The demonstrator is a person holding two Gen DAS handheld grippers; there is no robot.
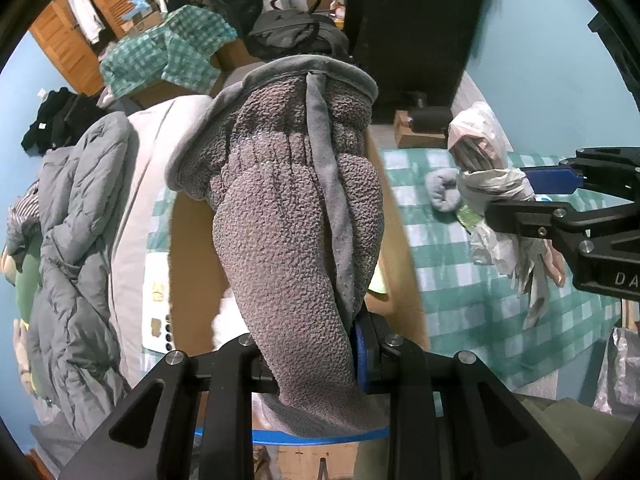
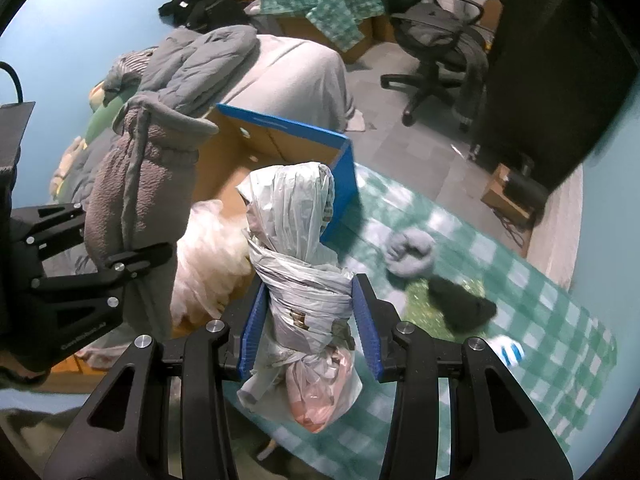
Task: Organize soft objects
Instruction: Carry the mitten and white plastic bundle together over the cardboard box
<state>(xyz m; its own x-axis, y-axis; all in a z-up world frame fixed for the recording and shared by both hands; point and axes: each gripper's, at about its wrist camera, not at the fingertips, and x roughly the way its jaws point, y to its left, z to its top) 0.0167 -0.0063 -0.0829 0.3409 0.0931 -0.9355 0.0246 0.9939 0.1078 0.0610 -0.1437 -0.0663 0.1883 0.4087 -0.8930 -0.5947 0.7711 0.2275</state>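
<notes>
left gripper (image 1: 316, 364): closed on a grey fleece sock (image 1: 288, 216); the fabric is pinched between the blue pads and is held up above the cardboard box (image 1: 192, 264). in the right wrist view the same gripper (image 2: 108, 256) is seen at the left edge, clamped on the sock (image 2: 140, 184).
right gripper (image 2: 308, 320): closed on a bundle of plastic bags (image 2: 296, 264); both blue pads are pressed against the wrapped middle of the bundle. in the left wrist view the gripper (image 1: 536, 196) is seen at the right edge with the bundle (image 1: 480, 184) held in it.
fleece sock: a thick, nubby grey piece with a smooth grey cuff folded over at its far end; it is held upright, clear of any surface.
bag bundle: crinkled grey-white plastic wound around itself, with a pinkish bag hanging at the near end; it is held over the box edge and the checked cloth (image 2: 500, 280).
cardboard box: open, with a blue-faced flap (image 2: 340, 184) standing up; pale crumpled material (image 2: 208, 256) is lying inside.
checked cloth: green and white, spread beside the box; a rolled grey sock (image 2: 412, 256), a dark soft item (image 2: 460, 304) and a small blue-and-white item (image 2: 508, 350) are left lying on it.
background: an office chair (image 2: 436, 40) is seen well apart.
</notes>
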